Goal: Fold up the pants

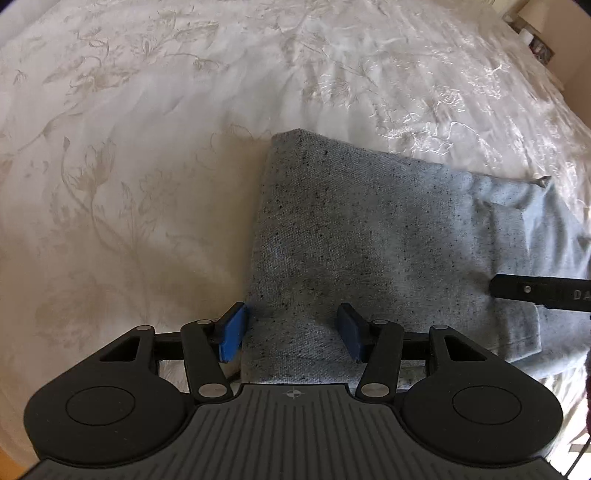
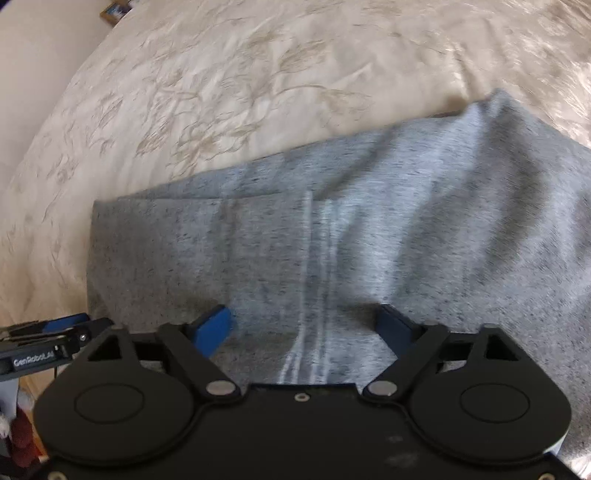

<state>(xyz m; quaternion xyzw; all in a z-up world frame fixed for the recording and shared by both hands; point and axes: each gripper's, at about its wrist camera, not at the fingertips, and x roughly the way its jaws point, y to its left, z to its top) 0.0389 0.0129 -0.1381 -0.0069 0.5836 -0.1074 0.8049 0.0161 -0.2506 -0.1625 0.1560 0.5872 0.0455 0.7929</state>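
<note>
Grey speckled pants (image 1: 354, 236) lie folded on the bed, with a lighter layer showing at the right. My left gripper (image 1: 291, 332) is open just above their near left edge, blue pads apart, nothing between them. My right gripper (image 2: 304, 328) is open over the pants (image 2: 369, 229), above a seam with pale stripes. The right gripper's finger shows at the right edge of the left wrist view (image 1: 543, 291). The left gripper shows at the left edge of the right wrist view (image 2: 48, 343).
A cream bedspread with a floral pattern (image 1: 147, 129) covers the bed all around the pants. A wall and a small framed item (image 2: 116, 9) stand beyond the bed's far corner.
</note>
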